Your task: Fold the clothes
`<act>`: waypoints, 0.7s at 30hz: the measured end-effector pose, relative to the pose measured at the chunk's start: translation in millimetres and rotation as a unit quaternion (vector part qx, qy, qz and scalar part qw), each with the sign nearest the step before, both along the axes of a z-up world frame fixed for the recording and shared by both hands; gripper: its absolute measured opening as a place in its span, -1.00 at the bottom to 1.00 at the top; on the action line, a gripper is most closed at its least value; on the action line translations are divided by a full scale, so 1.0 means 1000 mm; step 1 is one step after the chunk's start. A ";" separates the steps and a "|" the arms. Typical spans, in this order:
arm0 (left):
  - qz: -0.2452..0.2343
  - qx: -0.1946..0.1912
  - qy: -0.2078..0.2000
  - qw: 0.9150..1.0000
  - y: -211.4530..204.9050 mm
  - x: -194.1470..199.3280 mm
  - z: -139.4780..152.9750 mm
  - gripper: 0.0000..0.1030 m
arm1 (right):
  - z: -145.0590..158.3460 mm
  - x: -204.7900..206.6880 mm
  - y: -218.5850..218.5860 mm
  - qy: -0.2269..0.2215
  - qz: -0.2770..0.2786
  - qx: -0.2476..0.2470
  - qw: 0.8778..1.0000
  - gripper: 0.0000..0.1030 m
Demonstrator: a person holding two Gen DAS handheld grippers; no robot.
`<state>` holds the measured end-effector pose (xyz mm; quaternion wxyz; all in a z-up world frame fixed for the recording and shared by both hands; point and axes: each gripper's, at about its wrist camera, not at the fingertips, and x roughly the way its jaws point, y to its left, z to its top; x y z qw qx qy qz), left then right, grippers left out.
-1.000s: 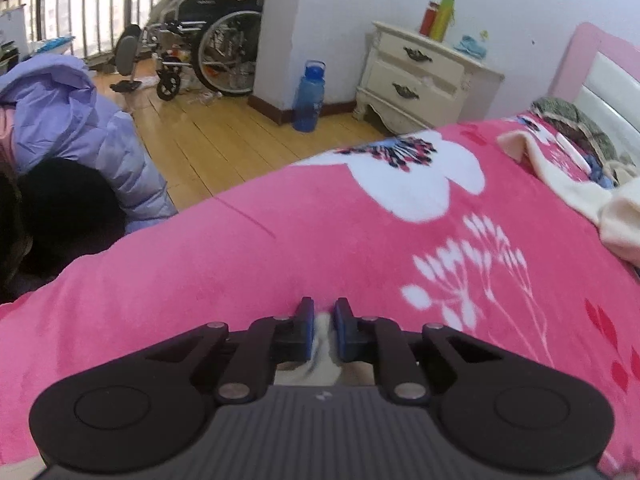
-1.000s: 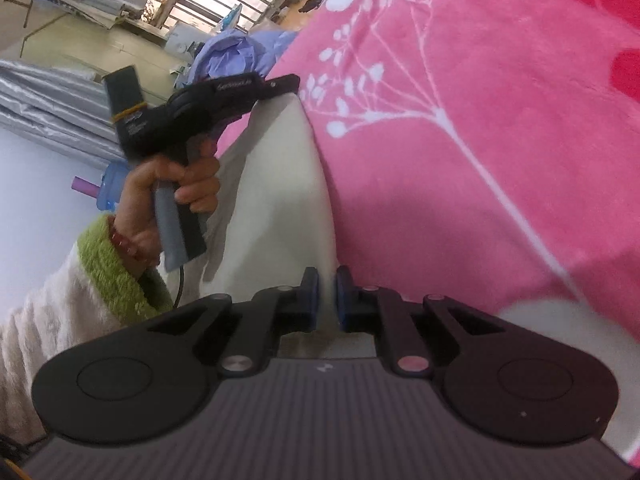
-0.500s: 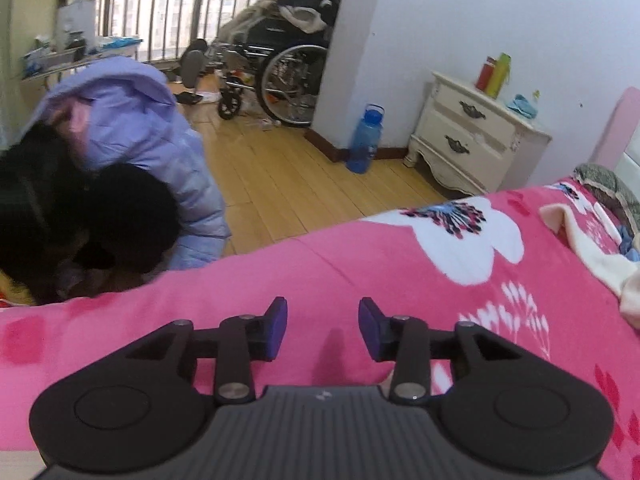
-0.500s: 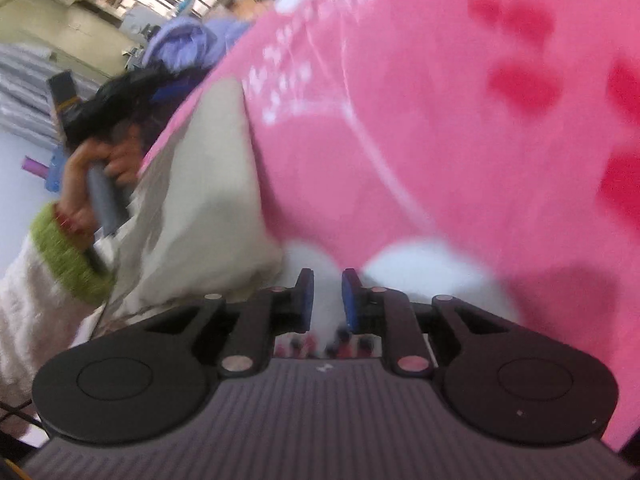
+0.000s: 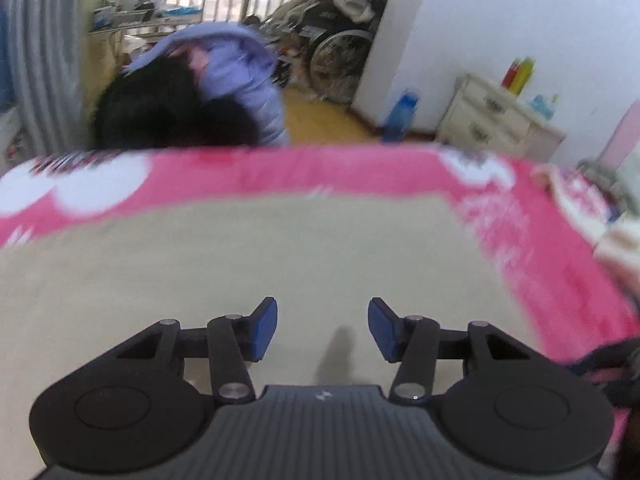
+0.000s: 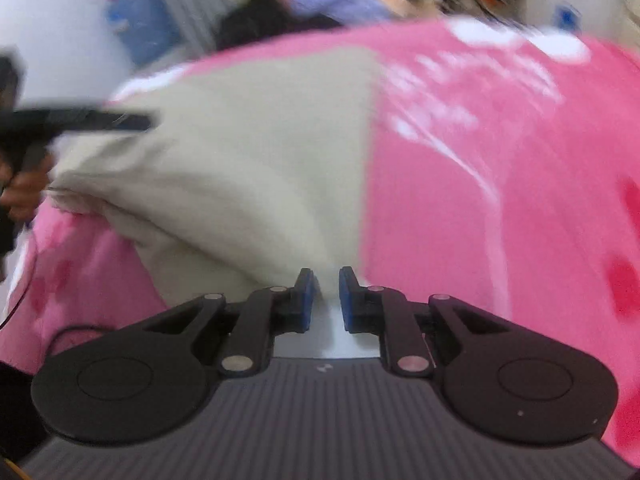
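Left wrist view showed the left gripper (image 5: 322,328) with jaws wide apart and empty above one cream garment (image 5: 280,264) lying on the pink blanket (image 5: 280,172). Right wrist view showed the right gripper (image 6: 323,298) nearly closed, pinching a corner of that garment (image 6: 248,168). One garment, two grippers. It looked light, soft and limp, so corners and edges seemed the best holds.

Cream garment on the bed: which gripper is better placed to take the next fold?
Left, probably. The left gripper is open over the cream garment. The right gripper has cloth between its nearly closed fingers.
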<state>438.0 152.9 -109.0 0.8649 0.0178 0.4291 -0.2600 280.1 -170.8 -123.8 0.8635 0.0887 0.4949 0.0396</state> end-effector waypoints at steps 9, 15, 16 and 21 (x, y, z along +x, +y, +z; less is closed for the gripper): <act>0.035 -0.018 -0.039 0.998 0.049 -0.045 0.015 -0.10 | 0.053 -0.044 -0.019 -0.055 -0.086 -0.054 0.993 -0.71; -0.023 -0.076 0.034 0.996 0.032 -0.085 0.001 -0.03 | 0.072 -0.026 0.018 -0.142 -0.005 0.001 0.990 -0.72; -0.026 -0.093 0.062 0.993 0.028 -0.087 -0.006 -0.03 | 0.070 -0.022 0.022 -0.148 0.006 0.024 0.989 -0.71; -0.030 -0.138 0.130 0.981 0.000 -0.095 -0.039 -0.04 | 0.030 -0.016 0.043 -0.059 0.060 0.141 0.986 -0.71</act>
